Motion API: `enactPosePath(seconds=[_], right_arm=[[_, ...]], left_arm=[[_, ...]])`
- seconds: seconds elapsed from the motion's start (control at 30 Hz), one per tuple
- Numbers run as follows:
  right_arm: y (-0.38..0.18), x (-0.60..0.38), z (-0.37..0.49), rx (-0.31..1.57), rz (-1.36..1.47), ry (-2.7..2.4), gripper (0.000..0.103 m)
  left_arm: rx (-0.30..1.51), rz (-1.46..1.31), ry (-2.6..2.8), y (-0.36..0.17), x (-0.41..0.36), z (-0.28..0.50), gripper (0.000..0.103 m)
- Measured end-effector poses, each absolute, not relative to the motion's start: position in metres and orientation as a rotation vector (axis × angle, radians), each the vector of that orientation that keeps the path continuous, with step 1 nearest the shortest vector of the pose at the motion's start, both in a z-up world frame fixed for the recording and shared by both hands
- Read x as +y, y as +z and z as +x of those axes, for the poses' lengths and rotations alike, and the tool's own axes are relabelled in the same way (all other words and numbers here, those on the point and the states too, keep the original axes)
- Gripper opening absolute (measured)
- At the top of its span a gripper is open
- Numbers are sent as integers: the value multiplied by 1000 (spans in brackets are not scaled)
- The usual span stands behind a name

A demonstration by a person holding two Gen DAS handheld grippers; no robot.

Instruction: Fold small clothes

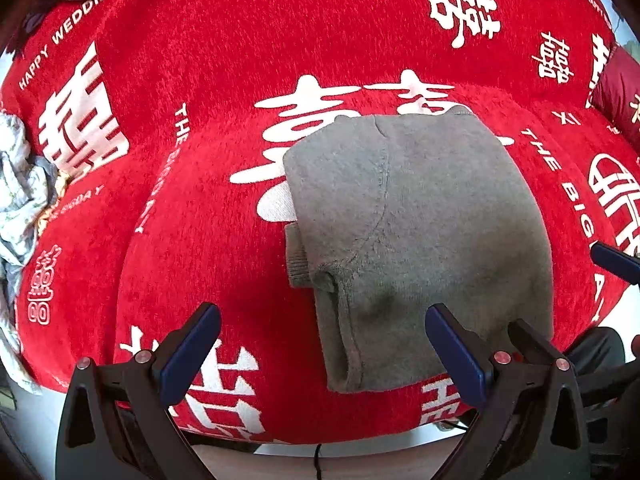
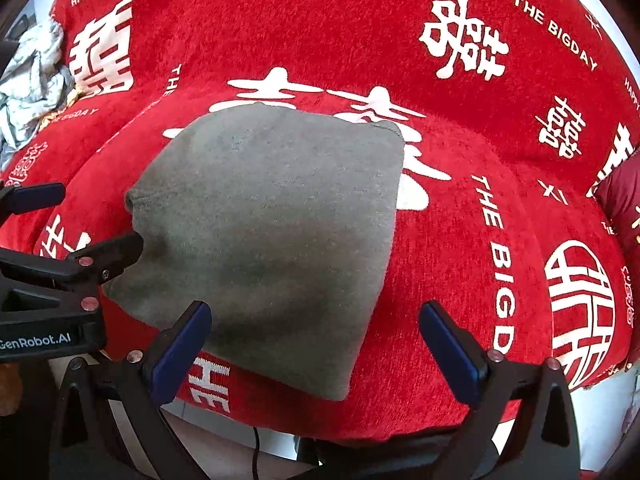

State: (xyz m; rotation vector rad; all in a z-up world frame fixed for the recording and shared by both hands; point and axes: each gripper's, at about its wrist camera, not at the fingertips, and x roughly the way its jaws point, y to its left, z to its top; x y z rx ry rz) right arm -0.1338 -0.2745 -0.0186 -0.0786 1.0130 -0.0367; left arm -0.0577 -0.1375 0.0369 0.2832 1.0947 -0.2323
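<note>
Folded grey garment (image 1: 416, 240) hides its lower layers; both claws gape empty.

- A folded grey knit garment (image 2: 272, 240) lies flat on a red sofa cover (image 2: 460, 240) printed with white double-happiness characters and "THE BIGDAY".
- The right gripper (image 2: 316, 332) hangs over the garment's near edge, its blue-padded fingers (image 2: 180, 352) spread wide with nothing between them.
- The left gripper (image 2: 60, 220) enters from the left, fingers apart, its nearer tip at the garment's left edge.
- Crumpled pale clothing (image 2: 32, 80) sits at far left, a dark red cushion (image 2: 620, 208) at right.
</note>
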Motion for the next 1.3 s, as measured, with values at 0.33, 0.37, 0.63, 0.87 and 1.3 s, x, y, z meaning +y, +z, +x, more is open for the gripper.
enactPosePath(seconds=[0.33, 0.37, 0.63, 0.87, 1.3], right_arm=[[-16, -270, -135, 1010, -84, -32, 103], [-16, -270, -135, 1009, -86, -33, 103], [-17, -269, -135, 1016, -94, -35, 103], [-16, -267, -135, 1016, -96, -36, 103], [-15, -268, -135, 1014, -90, -35, 103]], left_arm=[[1078, 264, -267, 40, -138, -63, 103], [1076, 267, -265, 40, -138, -63, 103], [1077, 269, -253, 39, -137, -63, 103], [1078, 266, -244, 38, -136, -63, 103], [1081, 269, -237, 36, -135, -62, 103]])
